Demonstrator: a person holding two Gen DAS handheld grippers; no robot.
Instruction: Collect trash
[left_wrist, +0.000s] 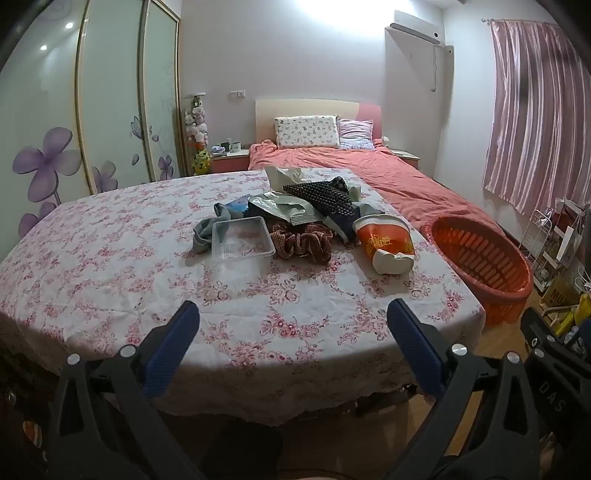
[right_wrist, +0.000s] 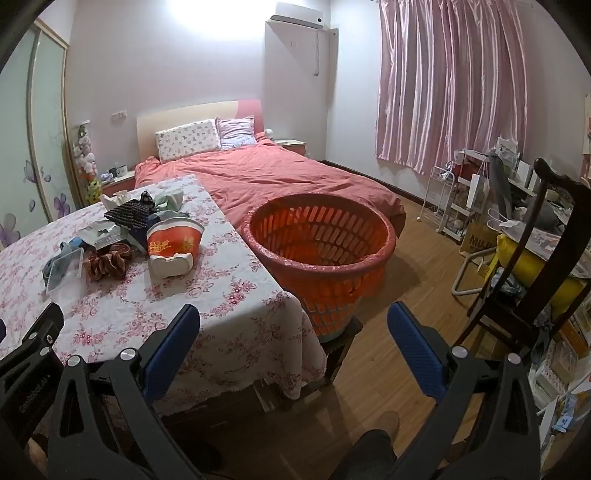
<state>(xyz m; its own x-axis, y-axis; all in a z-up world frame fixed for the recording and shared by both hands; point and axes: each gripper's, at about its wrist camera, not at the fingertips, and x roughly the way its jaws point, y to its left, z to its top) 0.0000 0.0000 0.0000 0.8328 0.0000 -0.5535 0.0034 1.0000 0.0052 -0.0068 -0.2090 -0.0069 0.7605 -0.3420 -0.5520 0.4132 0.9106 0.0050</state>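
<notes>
Both claws gape empty — left gripper (left_wrist: 293, 325), right gripper (right_wrist: 293, 325). Trash pile (left_wrist: 295, 218) sits mid-table; orange basket (right_wrist: 321, 254) just beside. We start with the crushed cup (left_wrist: 384, 243) — nearest the basket.

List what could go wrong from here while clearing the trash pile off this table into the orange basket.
1. Clothing is mixed into the pile: the brown scrunchie and grey sock touch the clear plastic tray, so a wide-open left claw might grab fabric too.
2. The crushed noodle cup lies tipped over and could roll or spill.
3. The orange basket stands off the table's edge; a short drop may hit the floor.
</notes>
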